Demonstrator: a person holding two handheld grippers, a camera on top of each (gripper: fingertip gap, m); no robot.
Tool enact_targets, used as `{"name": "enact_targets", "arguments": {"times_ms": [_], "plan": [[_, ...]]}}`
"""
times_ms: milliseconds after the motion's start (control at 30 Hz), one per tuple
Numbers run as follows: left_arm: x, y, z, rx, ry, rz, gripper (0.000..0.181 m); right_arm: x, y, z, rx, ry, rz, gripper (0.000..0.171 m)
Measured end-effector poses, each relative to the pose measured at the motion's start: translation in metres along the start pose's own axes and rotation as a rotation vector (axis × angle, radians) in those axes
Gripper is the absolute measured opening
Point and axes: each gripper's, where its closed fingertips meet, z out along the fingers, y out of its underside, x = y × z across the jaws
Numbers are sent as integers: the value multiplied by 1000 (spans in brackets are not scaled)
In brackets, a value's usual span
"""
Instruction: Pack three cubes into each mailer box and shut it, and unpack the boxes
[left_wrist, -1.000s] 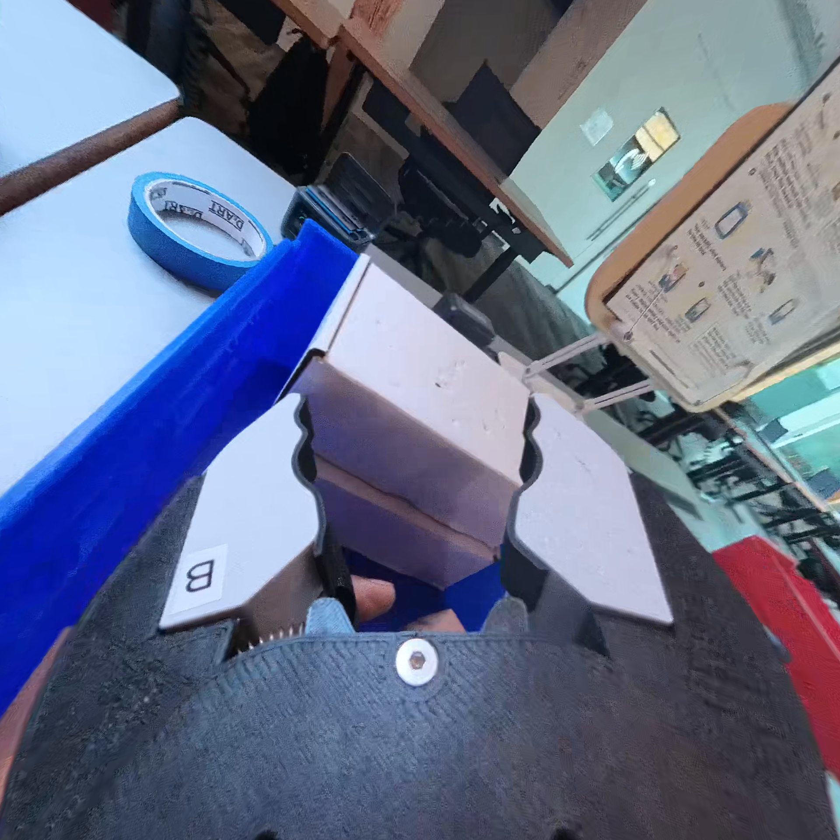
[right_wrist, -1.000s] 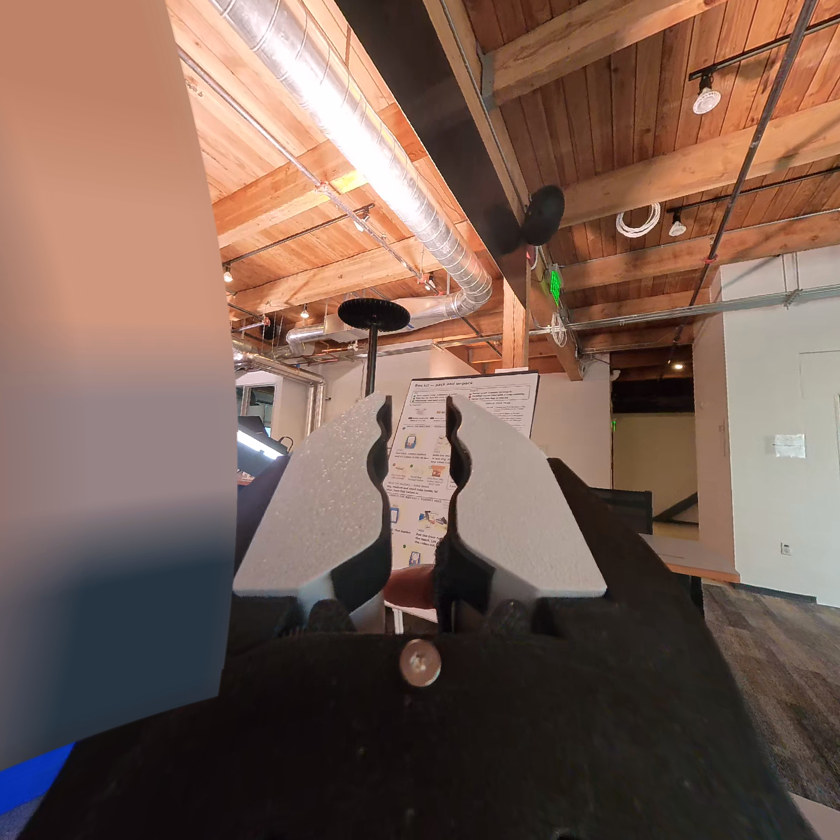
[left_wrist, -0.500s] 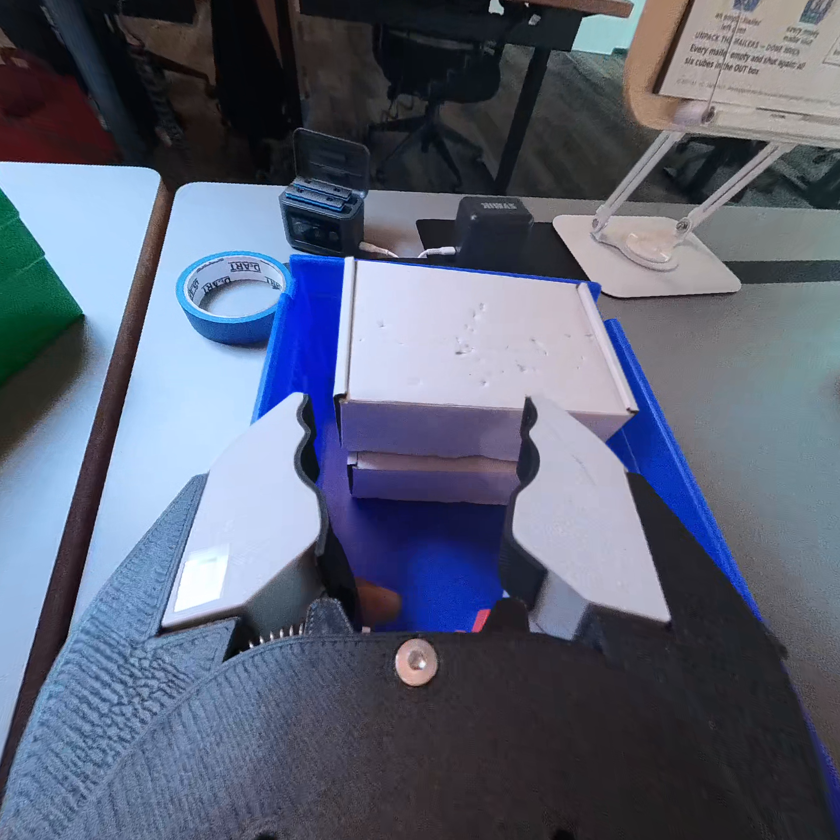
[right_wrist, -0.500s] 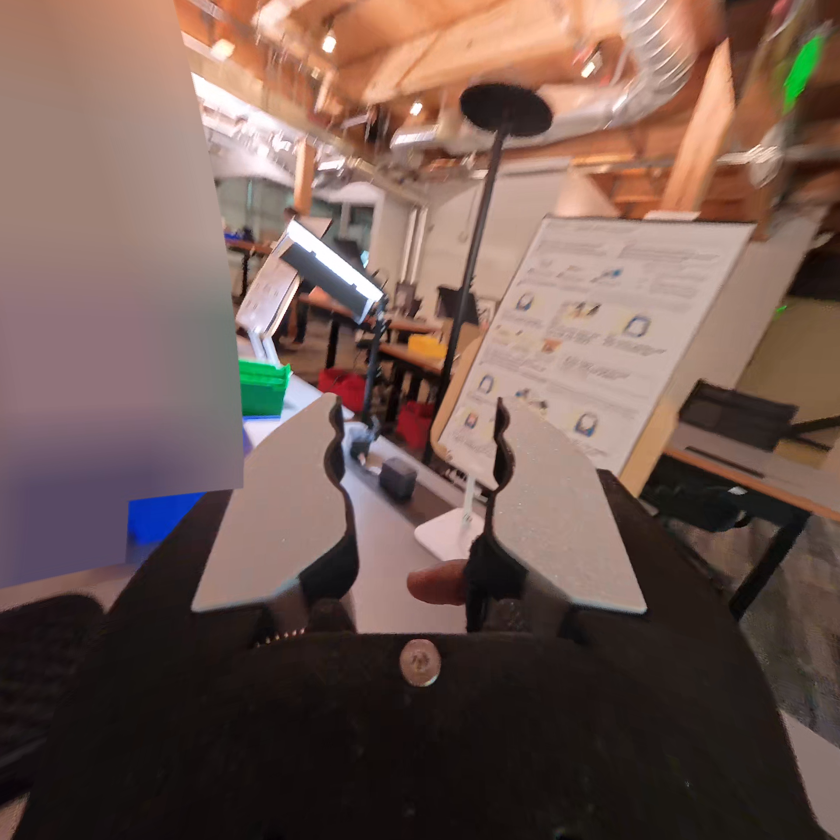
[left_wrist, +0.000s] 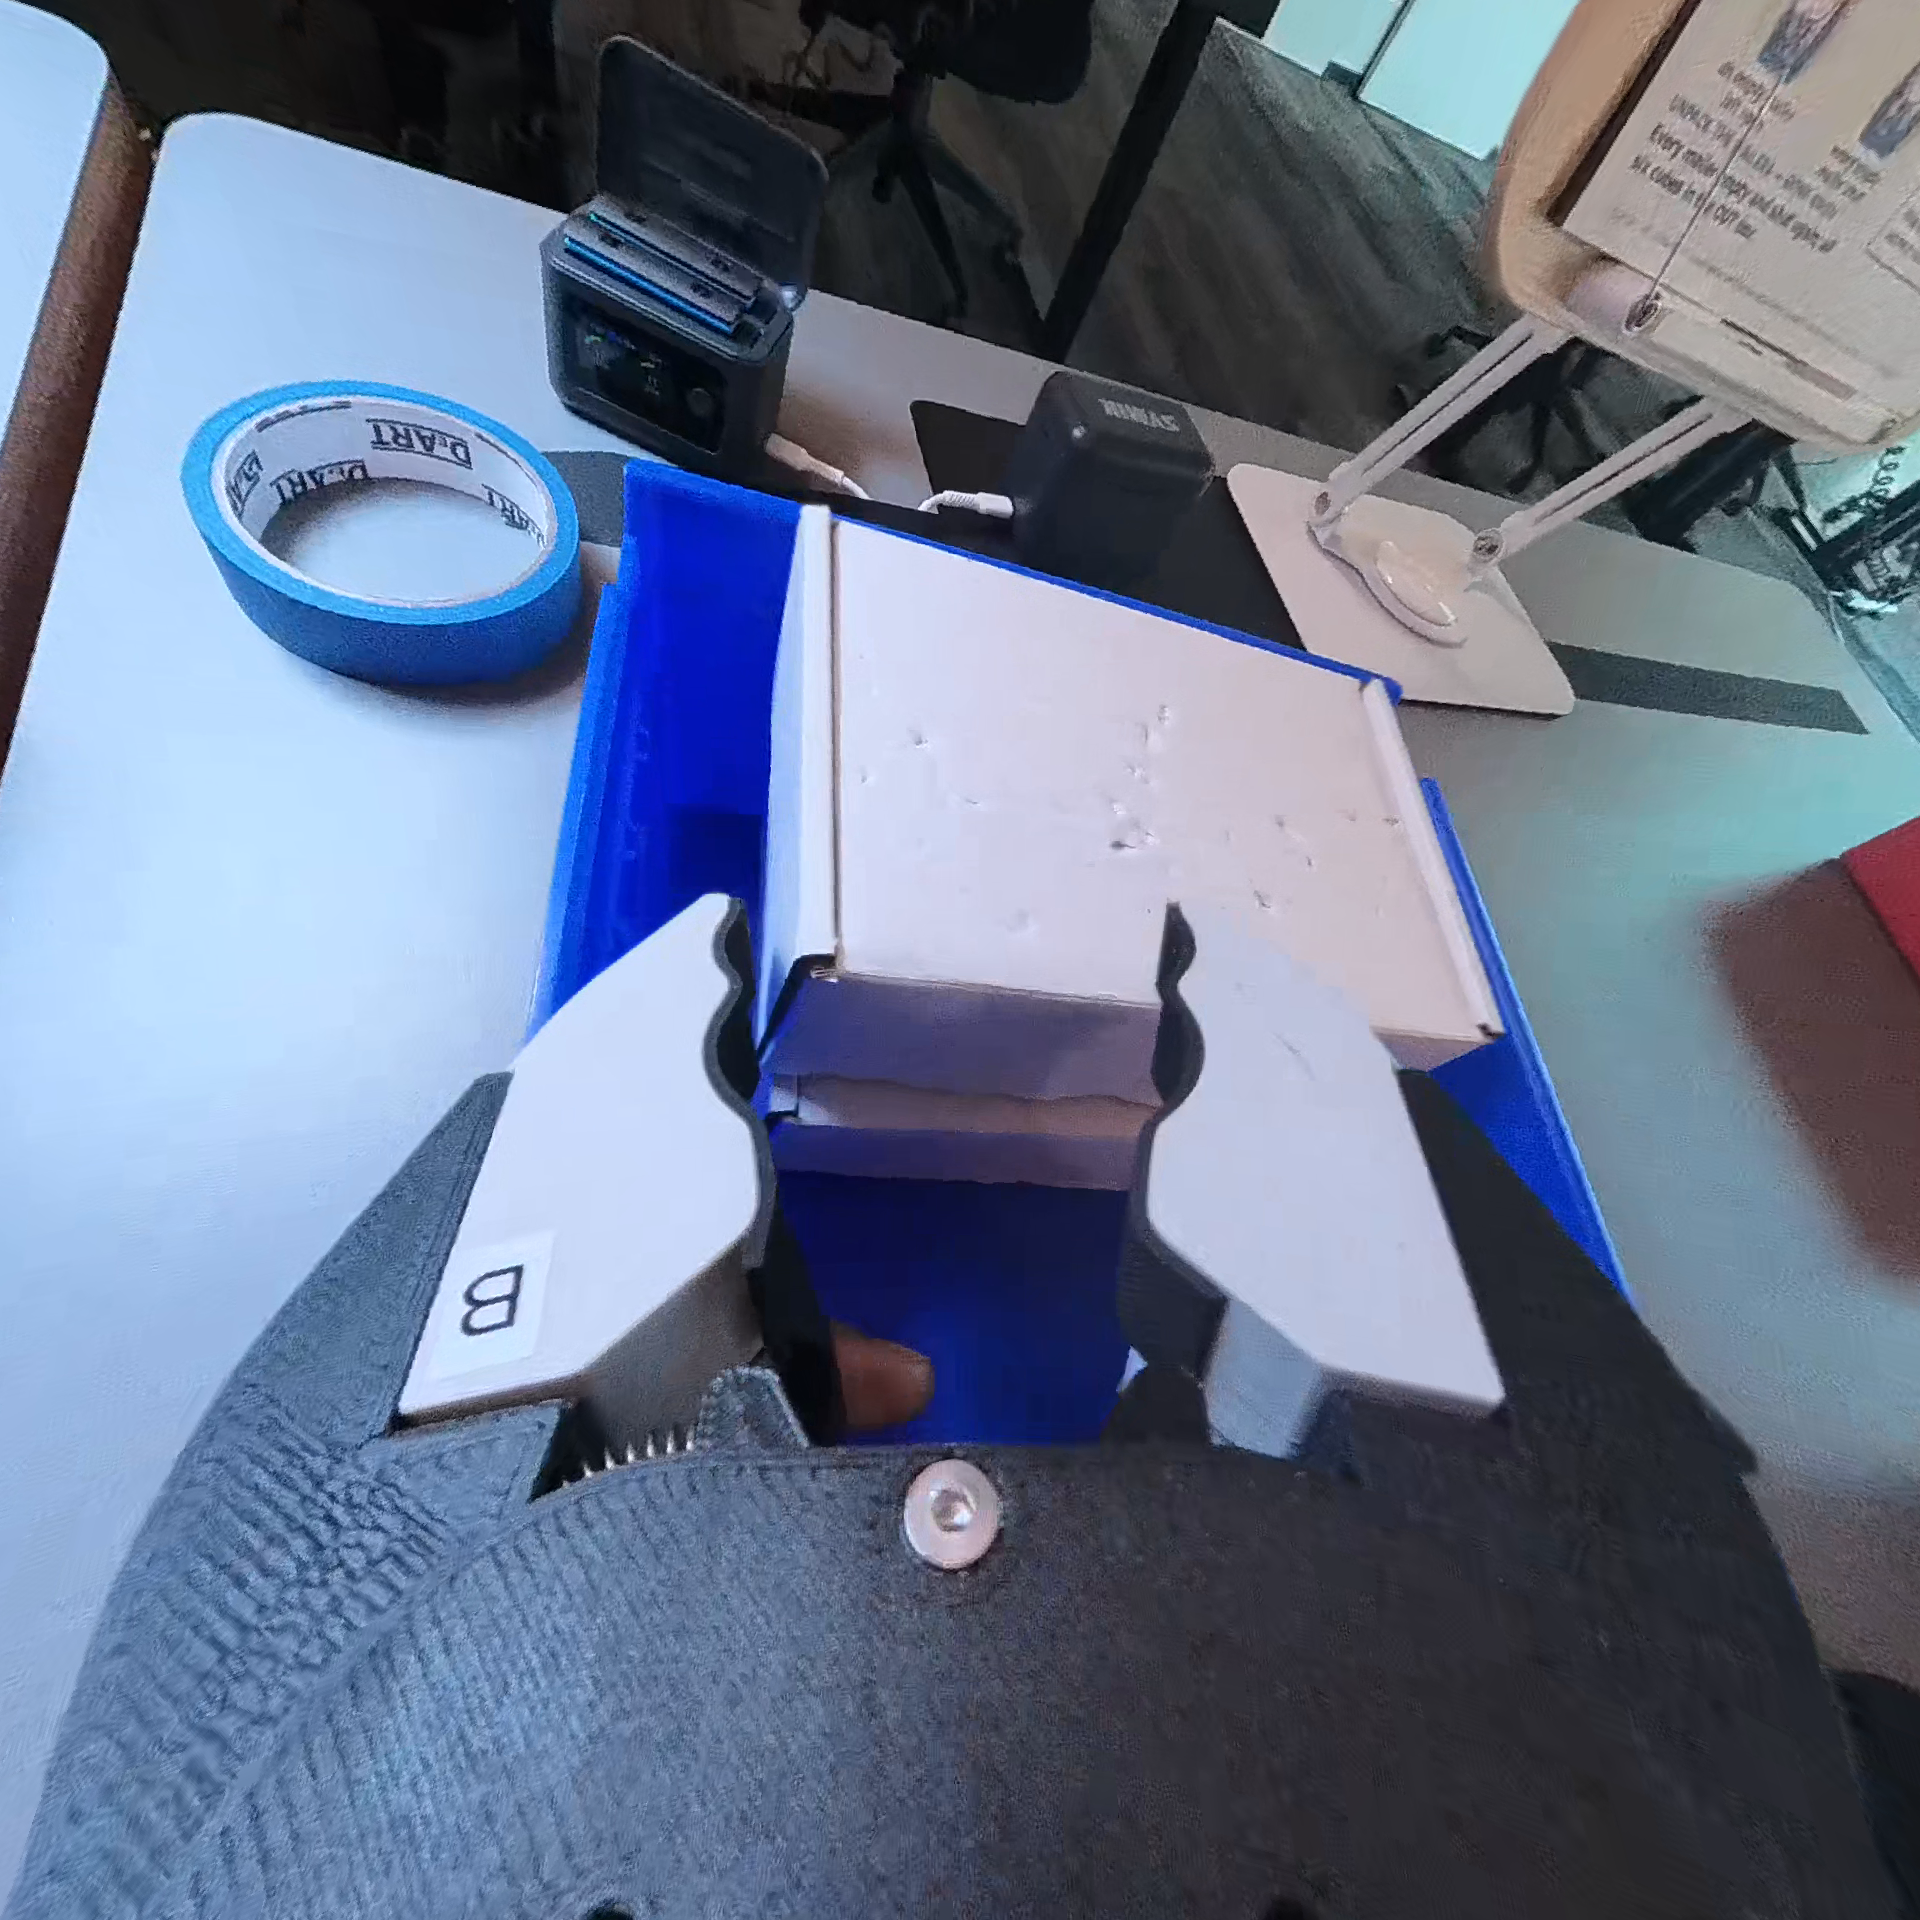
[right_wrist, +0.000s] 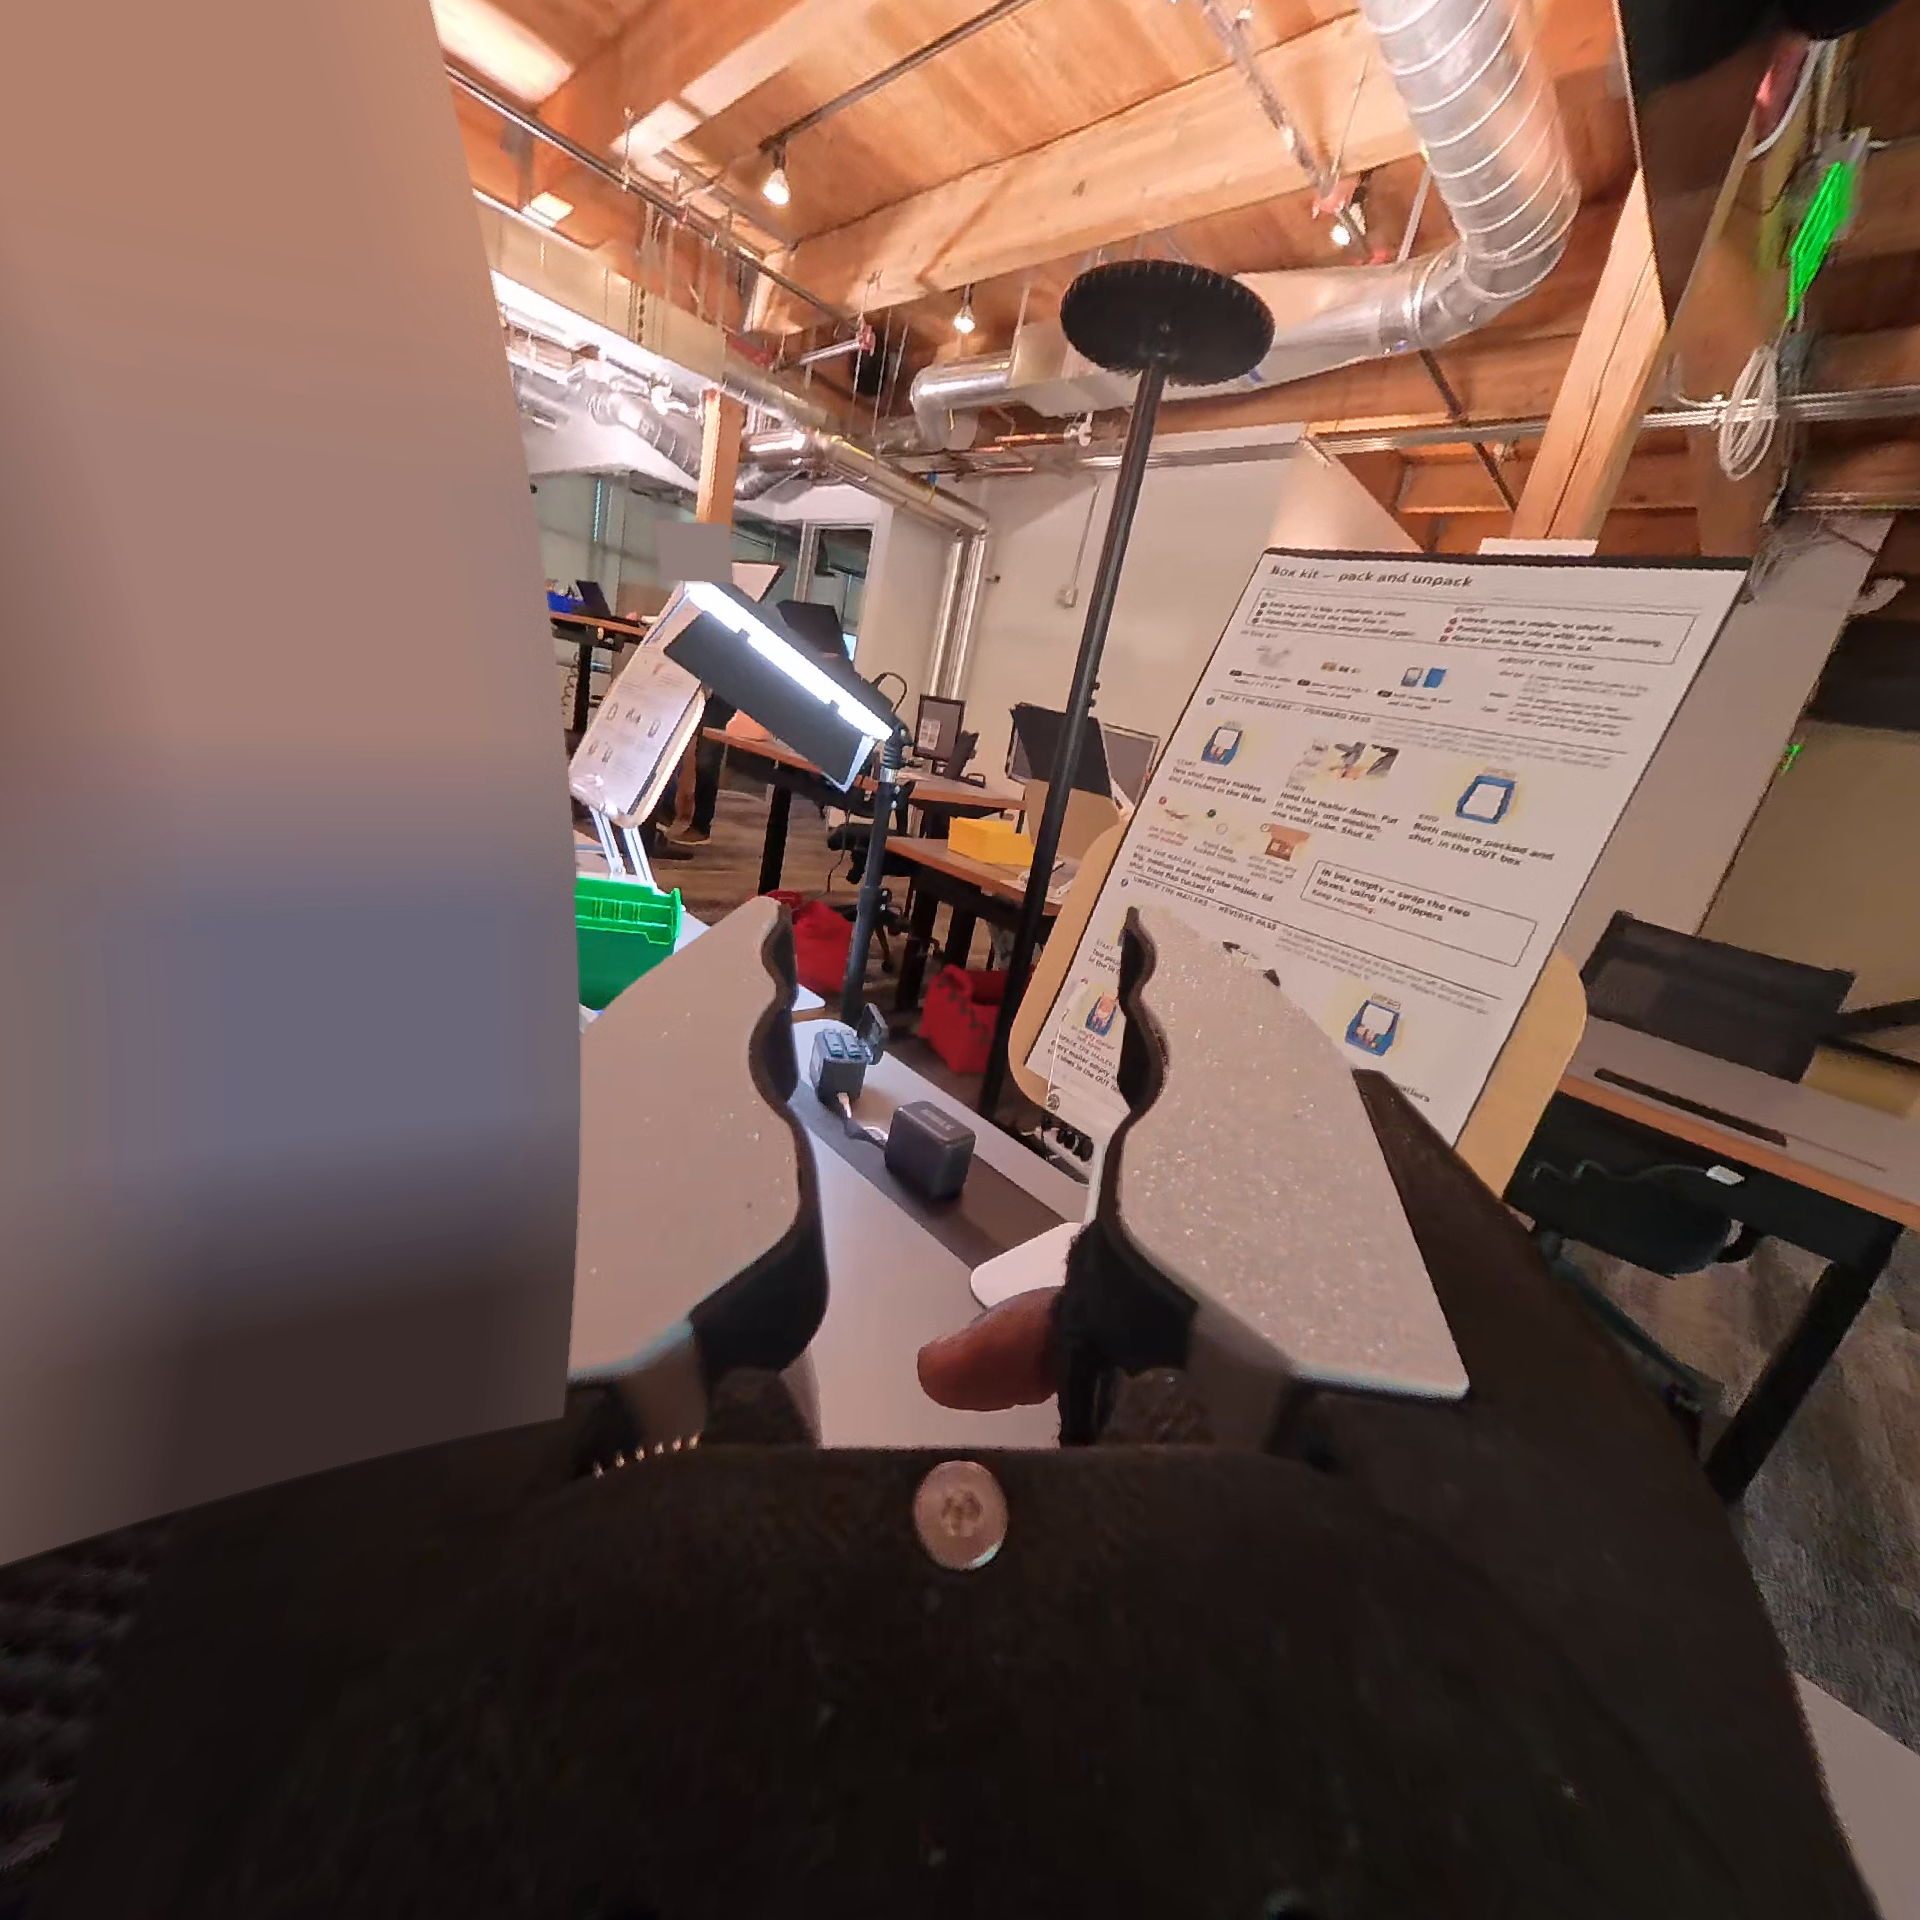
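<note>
1. Left wrist view: the left gripper (left_wrist: 951, 1023) is spread wide and holds nothing, poised just above the blue bin (left_wrist: 686, 727).
2. Straight ahead of it, two shut white mailers are stacked in the bin; the top mailer (left_wrist: 1091, 769) lies flat, its near edge between the fingertips but not pinched.
3. No long axis shows: the mailer looks roughly square, front wall facing the gripper.
4. Beside the bin sits a tape roll (left_wrist: 379, 530).
5. Right gripper (right_wrist: 956, 997) is parted, empty, raised and aimed at an instruction board (right_wrist: 1382, 821), so the left is nearer. No cubes are visible.
</note>
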Motion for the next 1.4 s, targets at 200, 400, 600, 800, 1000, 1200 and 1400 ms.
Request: {"name": "enact_targets", "arguments": {"times_ms": [200, 400, 600, 800, 1000, 1200, 1400], "plan": [[3, -9, 2, 41, -18, -19, 47, 6, 1, 0, 3, 26, -7, 59], [27, -41, -22, 213, 66, -20, 28, 11, -5, -5, 38, 55, -6, 56], [84, -75, -44, 378, 144, 114, 27, 12, -9, -7, 58, 71, -14, 53], [146, -89, -42, 431, 33, 473, 27, 14, -10, -8, 61, 86, -18, 52], [173, -80, -39, 489, -156, 774, 27, 16, -14, -13, 81, 96, -18, 50], [180, -78, -37, 606, -368, 974, 29, 16, -16, -14, 96, 98, -15, 49], [181, -82, -31, 567, -561, 1238, 20, 16, -19, -15, 112, 103, -18, 48]]}}
